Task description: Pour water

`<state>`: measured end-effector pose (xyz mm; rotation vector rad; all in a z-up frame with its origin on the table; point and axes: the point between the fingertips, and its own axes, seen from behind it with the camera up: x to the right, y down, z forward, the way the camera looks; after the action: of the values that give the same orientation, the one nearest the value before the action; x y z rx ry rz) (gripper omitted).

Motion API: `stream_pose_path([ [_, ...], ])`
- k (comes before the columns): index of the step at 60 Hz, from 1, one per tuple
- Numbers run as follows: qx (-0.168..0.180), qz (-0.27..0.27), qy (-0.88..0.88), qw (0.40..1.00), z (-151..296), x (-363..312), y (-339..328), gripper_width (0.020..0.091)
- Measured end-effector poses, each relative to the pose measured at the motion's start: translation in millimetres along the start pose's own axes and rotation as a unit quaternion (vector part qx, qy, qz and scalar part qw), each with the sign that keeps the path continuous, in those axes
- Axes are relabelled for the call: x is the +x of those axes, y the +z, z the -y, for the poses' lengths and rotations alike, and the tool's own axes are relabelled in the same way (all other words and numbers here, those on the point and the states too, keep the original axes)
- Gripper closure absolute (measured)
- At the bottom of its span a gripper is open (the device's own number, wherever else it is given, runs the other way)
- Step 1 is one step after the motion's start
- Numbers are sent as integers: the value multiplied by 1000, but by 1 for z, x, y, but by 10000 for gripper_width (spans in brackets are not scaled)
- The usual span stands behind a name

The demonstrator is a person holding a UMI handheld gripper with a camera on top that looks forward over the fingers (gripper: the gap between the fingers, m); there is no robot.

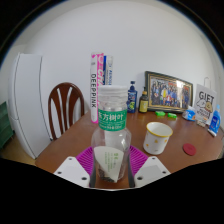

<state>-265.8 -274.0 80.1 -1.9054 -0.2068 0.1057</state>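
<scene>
gripper view shows the gripper (112,170) closed on a clear water bottle (112,140), both pink pads pressing its lower body, with the bottle upright. its cap (110,96) looks to be on, so a tilt now would likely pour nothing. the paper cup (157,137) stands on the wooden table (190,165) just to the right of the bottle. a slippery thin wall could twist in the grip, and a poorly aimed pour could miss the narrow cup or knock it over.

Bottle (112,135) base — hidden between gripper (112,172) fingers; label text unreadable
</scene>
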Motion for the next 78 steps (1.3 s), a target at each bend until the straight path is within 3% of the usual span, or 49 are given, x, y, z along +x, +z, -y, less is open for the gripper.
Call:
stream_pose_path([
  [13, 39, 70, 129, 988, 76, -30, 21, 661],
  [21, 56, 134, 320, 936, 125, -33, 37, 662],
  [30, 74, 188, 527, 826, 161, -17, 55, 658],
  [41, 86, 221, 699, 674, 173, 20, 70, 662],
  [59, 85, 240, 834, 490, 150, 48, 85, 662],
  [72, 59, 242, 830, 499, 150, 43, 86, 660],
  [78, 43, 235, 803, 546, 151, 40, 81, 660],
])
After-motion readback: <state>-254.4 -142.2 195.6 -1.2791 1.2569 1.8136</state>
